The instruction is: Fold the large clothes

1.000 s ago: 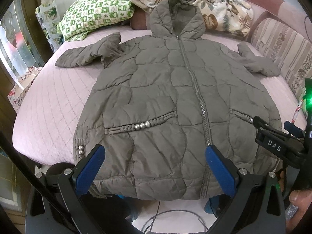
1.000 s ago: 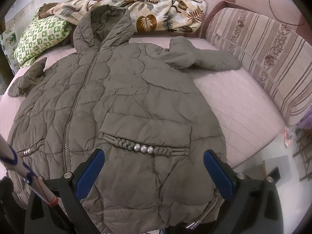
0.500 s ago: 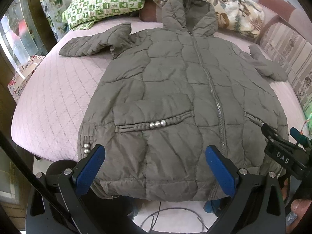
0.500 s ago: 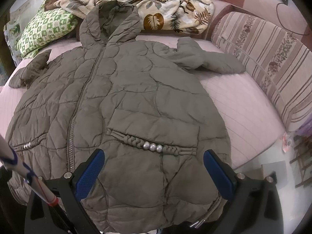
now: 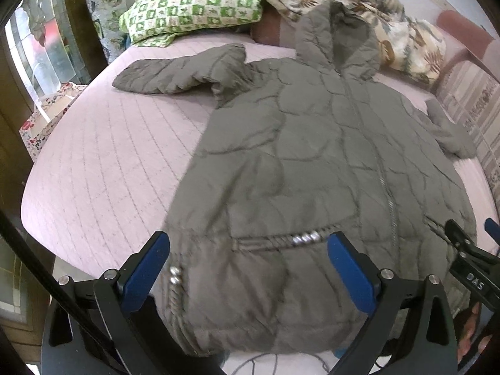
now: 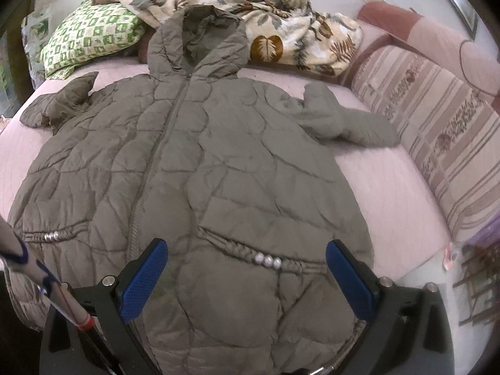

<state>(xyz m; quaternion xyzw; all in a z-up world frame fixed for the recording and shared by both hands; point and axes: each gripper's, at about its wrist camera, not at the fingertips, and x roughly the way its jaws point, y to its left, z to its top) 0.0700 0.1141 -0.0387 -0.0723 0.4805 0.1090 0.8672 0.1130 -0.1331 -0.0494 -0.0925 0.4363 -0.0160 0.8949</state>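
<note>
On the bed (image 5: 93,162), olive jacket (image 6: 200,168), both tools wide apart, empty, "DAS" tag (image 5: 475,282).

The left gripper (image 5: 247,270) has its blue-padded fingers (image 5: 145,268) spread wide, holding nothing. The right gripper (image 6: 247,276) is likewise spread wide and empty, its tip showing at the left view's right edge.

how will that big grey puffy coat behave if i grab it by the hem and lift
The quilted coat looks padded and limp, so it will likely sag and drape rather than hold shape. Its smooth shell may slip in the open right gripper. The loose sleeve will probably trail.
</note>
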